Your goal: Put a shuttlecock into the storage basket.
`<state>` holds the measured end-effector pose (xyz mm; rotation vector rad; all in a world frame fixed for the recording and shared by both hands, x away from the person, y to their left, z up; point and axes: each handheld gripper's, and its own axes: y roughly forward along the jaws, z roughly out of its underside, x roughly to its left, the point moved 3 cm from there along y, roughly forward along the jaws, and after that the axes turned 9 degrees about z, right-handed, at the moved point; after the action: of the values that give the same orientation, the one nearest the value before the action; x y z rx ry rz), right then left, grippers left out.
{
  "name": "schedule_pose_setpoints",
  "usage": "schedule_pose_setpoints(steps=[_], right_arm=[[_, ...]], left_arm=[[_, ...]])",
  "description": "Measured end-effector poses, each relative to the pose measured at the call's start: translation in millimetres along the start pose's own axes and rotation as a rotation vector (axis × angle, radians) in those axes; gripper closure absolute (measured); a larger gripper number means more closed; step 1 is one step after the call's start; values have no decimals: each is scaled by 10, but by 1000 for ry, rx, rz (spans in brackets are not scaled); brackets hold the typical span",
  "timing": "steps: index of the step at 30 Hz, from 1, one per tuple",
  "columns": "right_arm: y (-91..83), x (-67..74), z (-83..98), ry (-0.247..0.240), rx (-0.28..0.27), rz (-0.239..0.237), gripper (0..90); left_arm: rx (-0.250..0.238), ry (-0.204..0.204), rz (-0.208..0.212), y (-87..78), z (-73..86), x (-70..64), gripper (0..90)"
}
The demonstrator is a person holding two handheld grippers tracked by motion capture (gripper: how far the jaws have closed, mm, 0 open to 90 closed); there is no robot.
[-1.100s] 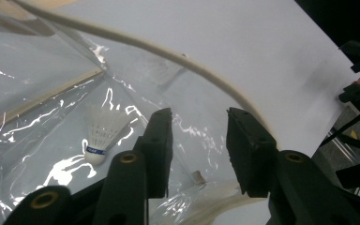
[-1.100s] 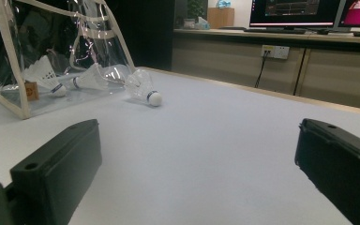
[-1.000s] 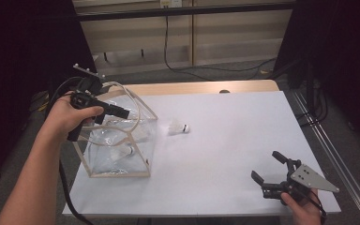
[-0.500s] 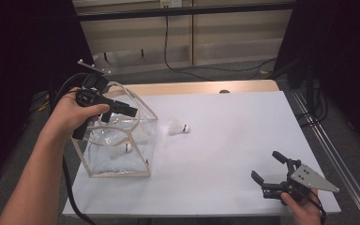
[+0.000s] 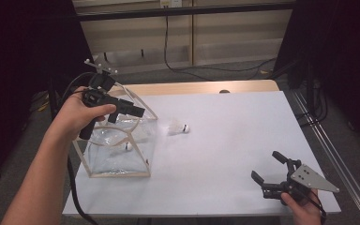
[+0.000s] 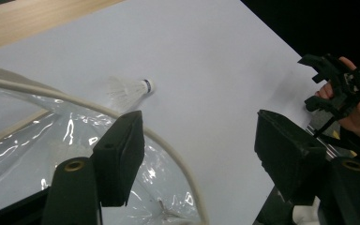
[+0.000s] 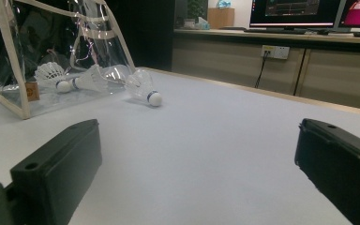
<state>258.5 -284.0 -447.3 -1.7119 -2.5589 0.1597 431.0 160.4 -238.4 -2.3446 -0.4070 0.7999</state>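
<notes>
A clear plastic bag [image 5: 117, 161] with beige trim stands at the table's left, with a shuttlecock [image 5: 128, 146] inside. Another shuttlecock [image 5: 178, 127] lies on the white table just right of the bag. My left gripper [image 5: 133, 115] hovers over the bag's top. Its jaws have just been opening and stand apart [image 6: 199, 126]. The bag's pale handle strap [image 6: 178, 157] runs loosely between them, with neither pad pressing on it. My right gripper [image 5: 268, 167] rests open near the front right corner, nothing between its jaws [image 7: 199, 136]. It faces the loose shuttlecock [image 7: 145, 91] and the bag [image 7: 9, 105].
The white tabletop [image 5: 234, 136] stretches between the bag and the right gripper. A wooden strip [image 5: 192, 87] borders the far edge. A metal rail [image 5: 328, 150] runs along the table's right side. The left gripper's black cable [image 5: 72, 183] hangs off the front left.
The left gripper has shifted slightly to the right above the bag and its jaws have spread wider. The right gripper has not moved.
</notes>
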Motion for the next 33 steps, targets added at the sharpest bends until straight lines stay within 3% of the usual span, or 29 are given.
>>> schedule_pose_setpoints(steps=[18, 33], right_arm=[[-3, 6, -2, 3, 0, -3, 6], [-3, 5, -2, 3, 0, -3, 6]], left_arm=[[25, 49, 35, 261, -46, -190, 244], [22, 46, 53, 429, -50, -252, 195]])
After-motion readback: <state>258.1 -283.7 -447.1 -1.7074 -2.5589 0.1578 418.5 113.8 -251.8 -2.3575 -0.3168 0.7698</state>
